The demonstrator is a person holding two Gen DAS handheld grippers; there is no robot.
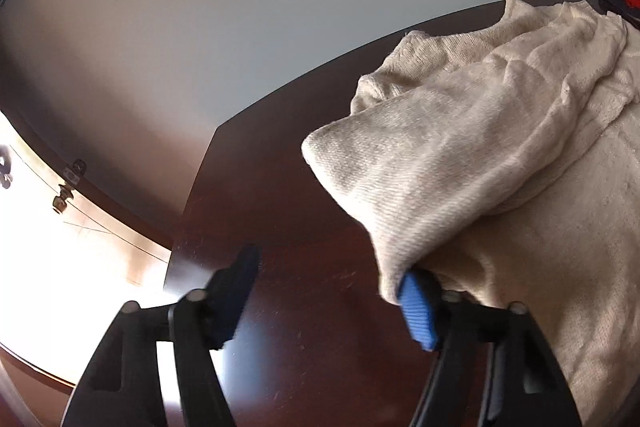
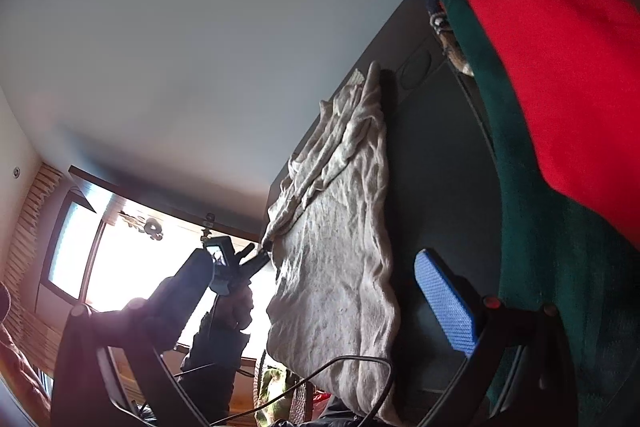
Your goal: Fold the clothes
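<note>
A beige knitted garment [image 1: 500, 147] lies spread on the dark wooden bench [image 1: 288, 227], one folded edge draped over the blue-padded finger of the left gripper [image 1: 332, 303]. That gripper's fingers [image 1: 418, 311] stand well apart, nothing pinched between them, only bare bench in the gap. The right gripper [image 2: 316, 307] is also spread wide and empty, beside the garment's near edge. A heap of red cloth [image 2: 552, 47] over green cloth [image 2: 560, 267] sits to the right of the garment in the right wrist view.
</note>
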